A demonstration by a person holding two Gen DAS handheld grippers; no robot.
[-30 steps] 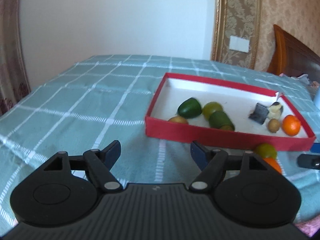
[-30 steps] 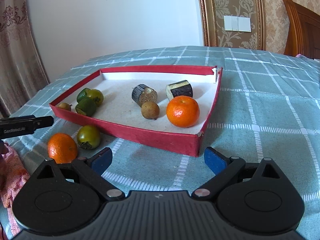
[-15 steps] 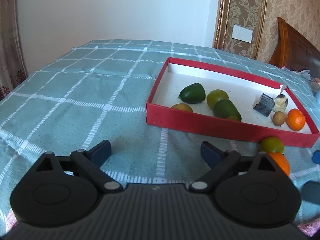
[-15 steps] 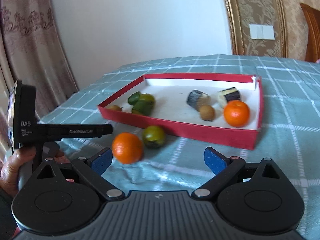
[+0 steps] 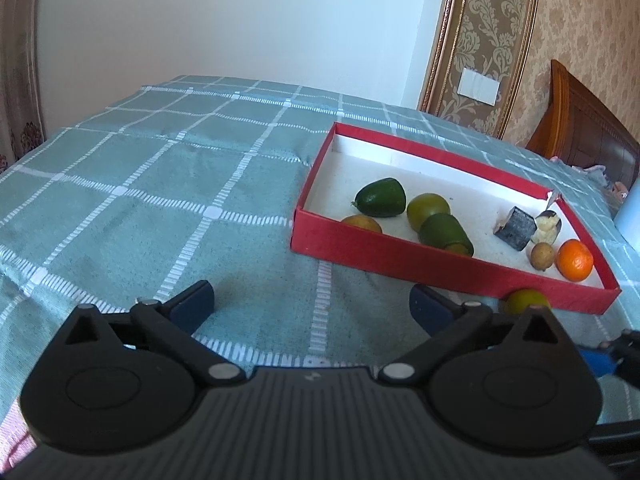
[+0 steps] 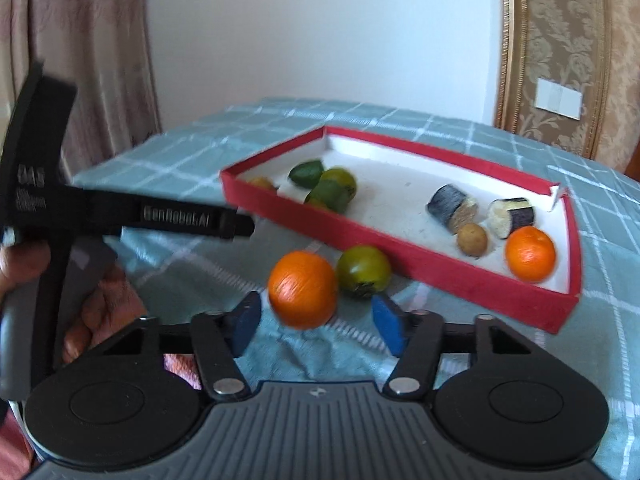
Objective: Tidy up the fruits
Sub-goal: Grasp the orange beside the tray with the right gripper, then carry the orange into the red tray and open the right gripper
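Right gripper (image 6: 316,322) has swung in on the loose orange (image 6: 302,289), which now sits between its spread pads.

The orange lies on the checked cloth (image 5: 160,208) just outside the red tray (image 6: 440,276), beside a green fruit (image 6: 363,271); round, glossy, dimpled. Left gripper (image 5: 310,306) hangs open, farther off.

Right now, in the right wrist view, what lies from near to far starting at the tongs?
Right tongs → loose orange → green fruit → red box front wall → orange in the box → brown fruit → white back wall.
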